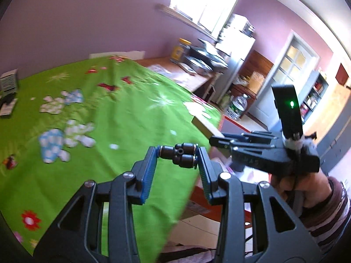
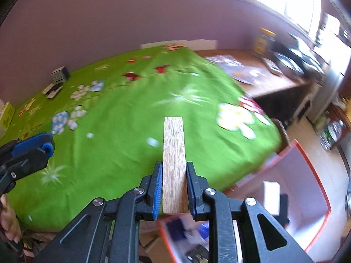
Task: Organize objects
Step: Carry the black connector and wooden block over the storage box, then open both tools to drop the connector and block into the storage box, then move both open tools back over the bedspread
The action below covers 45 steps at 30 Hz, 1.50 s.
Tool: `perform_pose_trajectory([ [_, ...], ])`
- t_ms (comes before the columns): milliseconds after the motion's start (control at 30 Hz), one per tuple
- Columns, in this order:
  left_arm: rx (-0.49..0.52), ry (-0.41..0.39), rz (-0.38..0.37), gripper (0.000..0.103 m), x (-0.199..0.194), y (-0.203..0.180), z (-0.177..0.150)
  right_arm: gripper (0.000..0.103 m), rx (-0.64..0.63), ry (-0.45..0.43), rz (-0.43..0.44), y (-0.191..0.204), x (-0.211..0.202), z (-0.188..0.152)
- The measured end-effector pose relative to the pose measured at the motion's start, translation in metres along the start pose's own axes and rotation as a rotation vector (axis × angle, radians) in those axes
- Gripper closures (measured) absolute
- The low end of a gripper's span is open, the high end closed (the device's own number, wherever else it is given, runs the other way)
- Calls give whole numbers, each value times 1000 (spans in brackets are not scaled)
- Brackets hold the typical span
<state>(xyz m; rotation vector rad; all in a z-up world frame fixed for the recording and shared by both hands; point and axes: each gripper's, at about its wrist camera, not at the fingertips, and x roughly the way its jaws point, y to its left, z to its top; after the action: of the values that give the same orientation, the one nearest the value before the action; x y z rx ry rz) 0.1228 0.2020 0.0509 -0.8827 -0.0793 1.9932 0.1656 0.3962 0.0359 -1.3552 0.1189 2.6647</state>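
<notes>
My left gripper (image 1: 178, 153) is shut on a black plastic tube fitting (image 1: 181, 155), held between its blue pads above the edge of the green patterned tablecloth (image 1: 122, 114). My right gripper (image 2: 174, 175) is shut on a flat wooden block (image 2: 174, 160) that sticks out forward, upright between the pads, over the tablecloth (image 2: 136, 114). The right gripper also shows in the left wrist view (image 1: 216, 141), with the wooden block (image 1: 205, 127) at its tip. The left gripper's tip shows at the left edge of the right wrist view (image 2: 47, 146).
An orange-rimmed box (image 2: 307, 188) with small items stands on the floor right of the table. A small white box (image 2: 59, 74) and cards (image 2: 52, 89) lie at the far left of the cloth. A wooden side table (image 2: 263, 74) with jars and pans is behind.
</notes>
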Motion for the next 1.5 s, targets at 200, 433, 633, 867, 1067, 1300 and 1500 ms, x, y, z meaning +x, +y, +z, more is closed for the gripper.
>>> perform_pose_trajectory([
  [200, 105, 49, -45, 61, 27, -50, -16, 82, 114, 10, -101, -49, -12, -30],
  [433, 206, 119, -61, 61, 60, -93, -37, 82, 243, 52, -180, -96, -6, -65],
  [633, 247, 186, -59, 61, 92, -109, -52, 82, 356, 125, -218, -123, 18, -91],
  [867, 254, 244, -78, 61, 120, -115, -59, 82, 383, 160, -228, -127, 32, -98],
  [1067, 195, 260, -102, 40, 131, -109, -58, 79, 416, 163, -231, -132, 33, -97],
  [1300, 150, 228, -133, 25, 118, -101, -53, 47, 446, 137, -261, -137, 25, -93],
  [1500, 148, 181, -132, 25, 99, -99, -41, 46, 443, 90, -285, -132, 15, -84],
])
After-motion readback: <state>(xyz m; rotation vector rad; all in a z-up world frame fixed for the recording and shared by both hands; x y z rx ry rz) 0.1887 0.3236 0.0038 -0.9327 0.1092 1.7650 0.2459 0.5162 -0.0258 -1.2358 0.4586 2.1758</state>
